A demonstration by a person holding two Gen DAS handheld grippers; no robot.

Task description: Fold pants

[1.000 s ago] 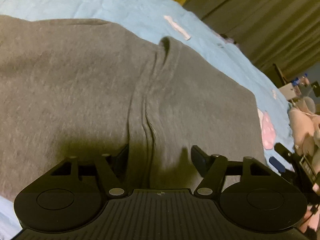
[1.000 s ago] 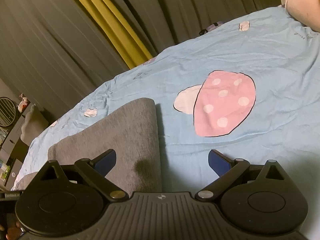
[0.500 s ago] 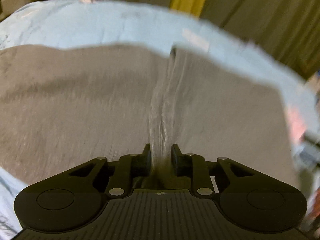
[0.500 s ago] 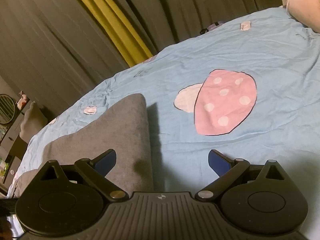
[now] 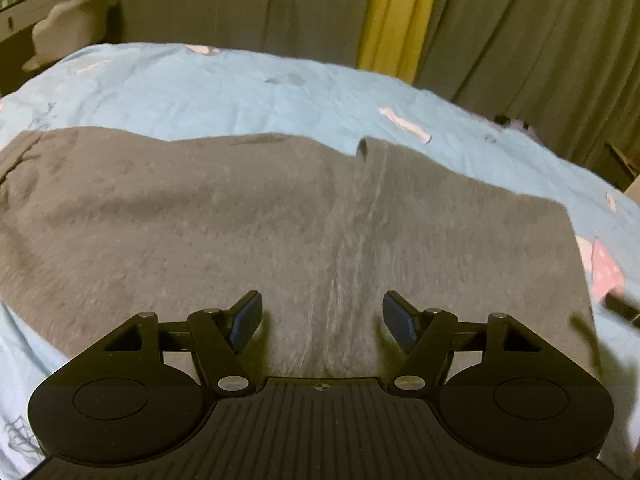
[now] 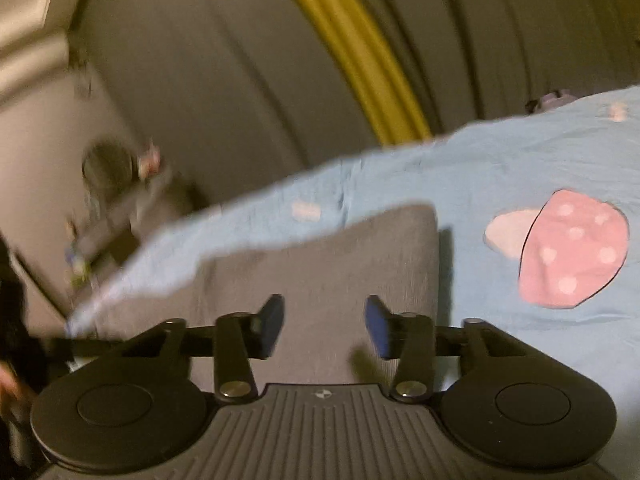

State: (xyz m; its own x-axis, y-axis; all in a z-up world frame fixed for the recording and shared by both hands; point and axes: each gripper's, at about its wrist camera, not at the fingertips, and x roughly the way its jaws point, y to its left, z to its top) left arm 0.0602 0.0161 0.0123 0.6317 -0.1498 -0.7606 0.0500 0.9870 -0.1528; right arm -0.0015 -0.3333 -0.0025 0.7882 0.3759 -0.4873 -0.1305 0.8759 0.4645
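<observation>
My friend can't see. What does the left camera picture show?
Grey pants lie spread on a blue bedsheet, with a raised crease running down the middle. The open left gripper hovers over the near end of that crease, holding nothing. Grey curtains with a yellow strip hang behind the bed.

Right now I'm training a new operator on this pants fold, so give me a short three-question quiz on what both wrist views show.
1. True or false: the left gripper is shut on the pants.
2. What lies between the right gripper fingers: A) mushroom print B) pants C) curtain?
3. Fill in: the pants lie on a light ____ sheet.

Key: 1 false, its fingers stand apart over the crease; 2 B; 3 blue.
</observation>
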